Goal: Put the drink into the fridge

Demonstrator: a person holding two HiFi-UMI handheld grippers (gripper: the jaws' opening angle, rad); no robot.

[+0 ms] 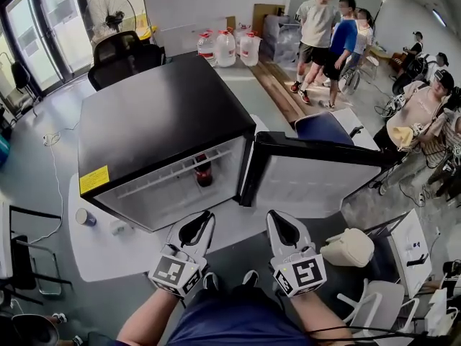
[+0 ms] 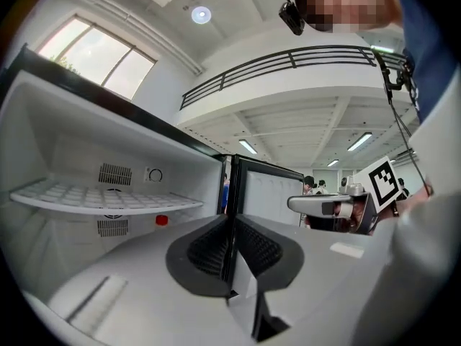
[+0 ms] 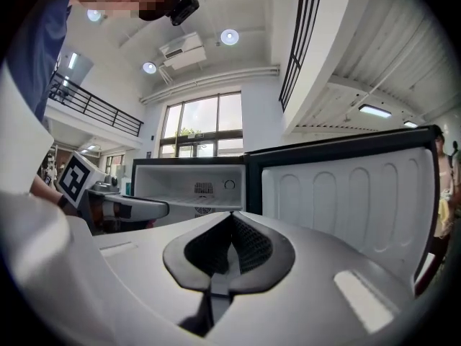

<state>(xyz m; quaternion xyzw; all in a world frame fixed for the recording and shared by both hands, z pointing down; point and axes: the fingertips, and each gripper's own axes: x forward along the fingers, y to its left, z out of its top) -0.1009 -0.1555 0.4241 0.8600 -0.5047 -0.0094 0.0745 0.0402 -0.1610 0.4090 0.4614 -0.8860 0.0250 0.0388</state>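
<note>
Drink stands inside open fridge, below shelf; left gripper and right gripper both closed, empty; bottle judged rigid, fairly heavy, smooth, so grip mid-body below cap

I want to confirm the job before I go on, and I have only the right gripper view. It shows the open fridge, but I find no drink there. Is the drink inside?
Observer: Yes. In the head view the drink bottle stands upright inside the fridge, under the shelf.
Operator: And the other gripper, does it hold something?
Observer: No. The left gripper view shows the left gripper with jaws together and nothing between them.
Operator: Does something stand outside, near the fridge?
Observer: A small round container stands on the white surface, near the left end of the fridge's open front in the head view.
</note>
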